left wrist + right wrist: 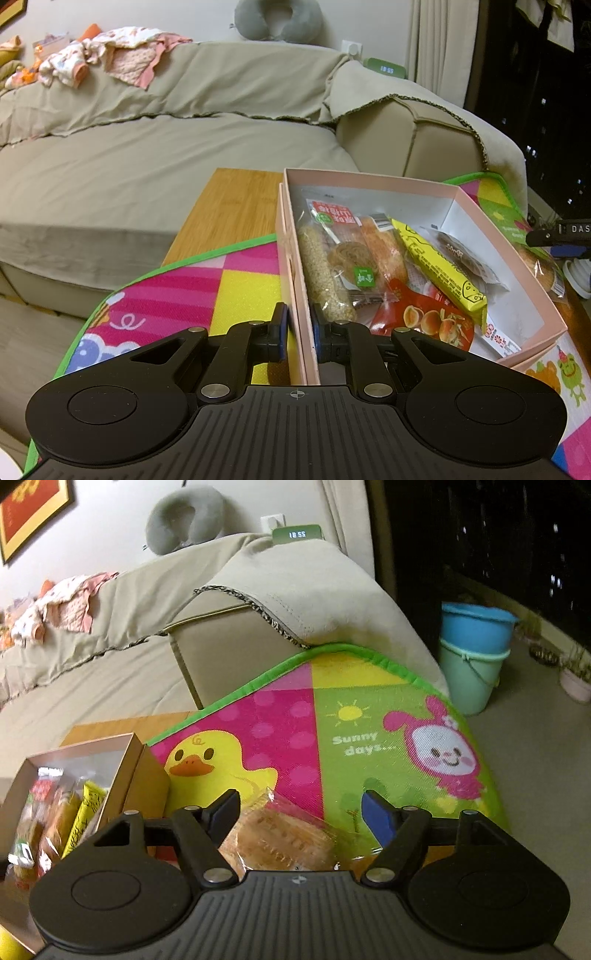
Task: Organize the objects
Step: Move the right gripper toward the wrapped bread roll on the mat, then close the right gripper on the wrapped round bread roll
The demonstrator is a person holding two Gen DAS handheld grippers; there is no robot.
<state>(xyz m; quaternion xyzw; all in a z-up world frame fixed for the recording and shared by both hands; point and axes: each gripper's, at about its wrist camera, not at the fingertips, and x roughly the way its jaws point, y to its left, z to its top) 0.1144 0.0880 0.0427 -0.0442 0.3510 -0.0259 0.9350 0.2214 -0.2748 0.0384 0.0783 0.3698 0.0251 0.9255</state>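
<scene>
Left wrist view: your left gripper [298, 325] was clamped narrow on the near left wall of the pink box [436, 184], one pad outside the wall and one inside. The box sat on a colourful mat [207, 291] spread over a wooden table [229, 206], near the table's far edge beside the sofa [147, 155]. Inside the box lay wrapped snacks: a sesame stick [325, 273] along the left wall, a yellow bar [439, 269] slanting across the middle, and a red packet [424, 317] at the near end.

Right wrist view: your right gripper [301, 812] stood wide, its jaws apart on either side of a clear-wrapped pastry [280, 842]. Neither pad touched the wrapper. The pastry lay on the mat just beside the box's right wall, outside the box, over the duck print [207, 760]. Two stacked buckets [472, 653] stood on the floor beyond the mat's far right corner. A small clock [297, 534] rested on the sofa arm.
</scene>
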